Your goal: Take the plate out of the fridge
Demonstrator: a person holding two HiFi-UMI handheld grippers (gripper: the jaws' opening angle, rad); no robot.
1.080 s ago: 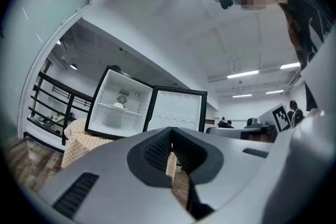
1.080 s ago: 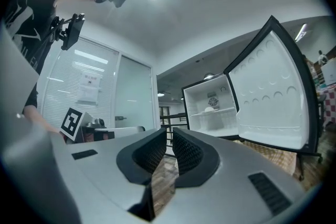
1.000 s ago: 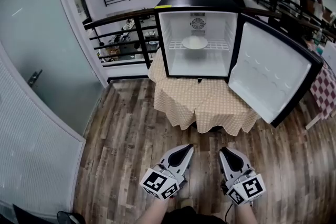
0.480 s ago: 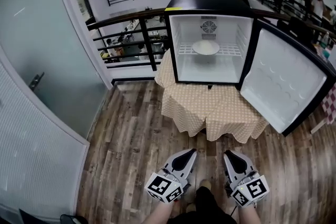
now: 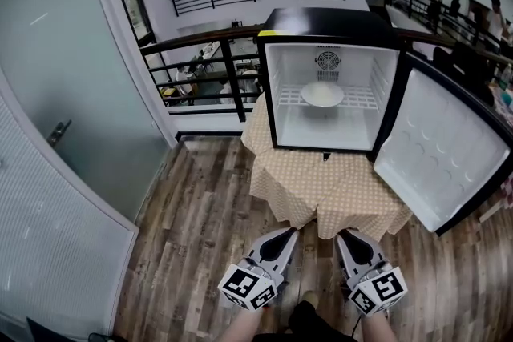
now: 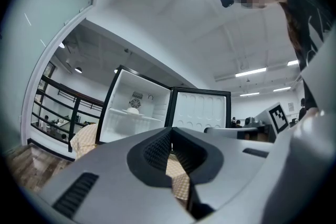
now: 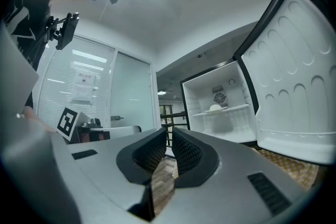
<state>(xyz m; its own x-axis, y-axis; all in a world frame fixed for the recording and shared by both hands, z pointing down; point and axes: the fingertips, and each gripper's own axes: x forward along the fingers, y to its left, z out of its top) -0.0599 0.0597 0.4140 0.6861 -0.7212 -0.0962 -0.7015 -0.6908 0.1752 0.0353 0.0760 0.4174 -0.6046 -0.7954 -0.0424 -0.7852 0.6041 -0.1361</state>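
fridge [image 5: 329, 20]: small black cabinet with a white interior, standing on a table under a checked cloth [image 5: 329, 188]. Its door [image 5: 445, 160] is swung fully open on the fridge's right side.
plate [image 5: 322, 94]: lies flat on the wire shelf [image 5: 365, 98] inside the fridge, mid-height, near the middle of the shelf, below the fan at the fridge's back wall. Nothing else shows on the shelf.
left gripper [image 5: 286, 235]: jaws together, nothing between them. Well short of the fridge, low and in front of the table.
right gripper [image 5: 345, 238]: jaws all but together, only a thin slit, empty. Beside the left gripper, equally far from the fridge.
how the plate should handle: looks like pale glazed ceramic, so probably stiff, moderately heavy and breakable, with a smooth rim that could slip between the pads.
where to hold: likely the rim nearest the fridge opening, one pad above and one below. A second hold on the rim's far side would steady it.
watch: the jaws must open first. Lift it clear of the shelf wires, keep it level, and avoid the fridge frame.
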